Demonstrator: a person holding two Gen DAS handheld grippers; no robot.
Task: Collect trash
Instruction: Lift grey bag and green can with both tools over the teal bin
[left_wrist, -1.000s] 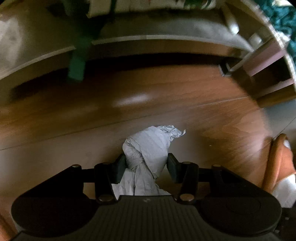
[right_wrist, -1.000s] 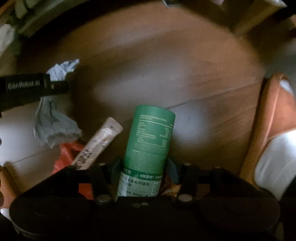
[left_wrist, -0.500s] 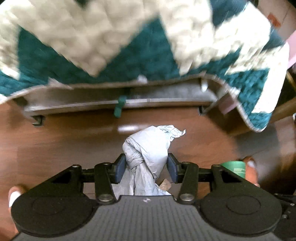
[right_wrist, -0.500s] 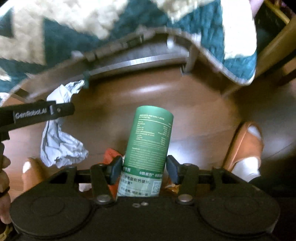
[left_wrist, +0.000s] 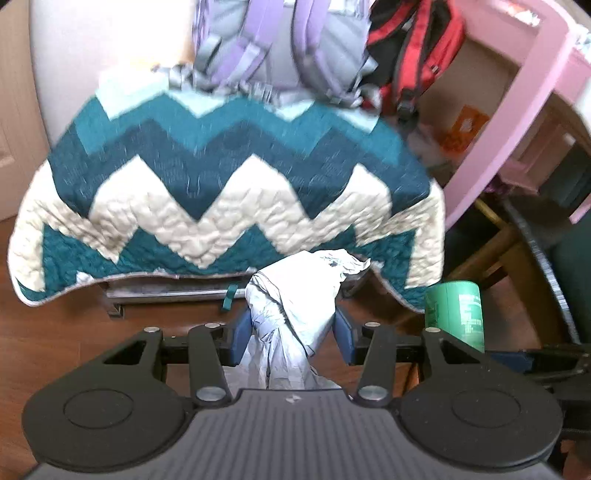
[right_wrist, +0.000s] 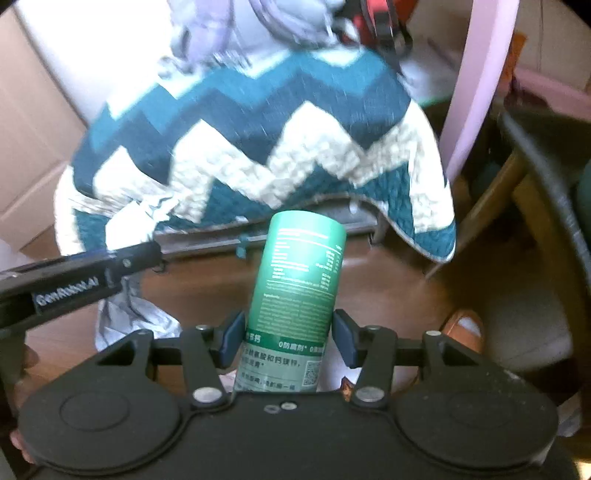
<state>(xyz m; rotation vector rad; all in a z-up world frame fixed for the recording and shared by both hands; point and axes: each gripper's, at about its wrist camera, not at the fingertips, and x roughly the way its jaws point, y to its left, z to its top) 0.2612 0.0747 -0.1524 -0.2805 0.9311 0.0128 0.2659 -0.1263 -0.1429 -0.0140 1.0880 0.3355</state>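
My left gripper (left_wrist: 291, 336) is shut on a crumpled grey-white paper wad (left_wrist: 295, 291), which sticks up between the blue pads and hangs down below them. My right gripper (right_wrist: 288, 339) is shut on a green cylindrical tube (right_wrist: 299, 280) with white print, held upright between its pads. The same green tube (left_wrist: 454, 314) shows at the right edge of the left wrist view. In the right wrist view the left gripper's black finger (right_wrist: 74, 280) and the paper wad (right_wrist: 129, 314) appear at the left. Both grippers are high above the brown wooden floor (left_wrist: 74, 332).
A teal and cream zigzag quilt (left_wrist: 221, 177) drapes over a low bed or bench ahead. Purple-grey (left_wrist: 273, 44) and red (left_wrist: 417, 48) backpacks sit on top of it. A pink frame (left_wrist: 509, 110) and dark wicker chair (right_wrist: 546, 206) stand at the right. An orange slipper (right_wrist: 465, 332) is on the floor.
Both grippers have risen well above the floor with their loads still held. The views tilted up from bare floor to the quilt and backpacks. The floor litter near the right gripper has dropped out of sight.
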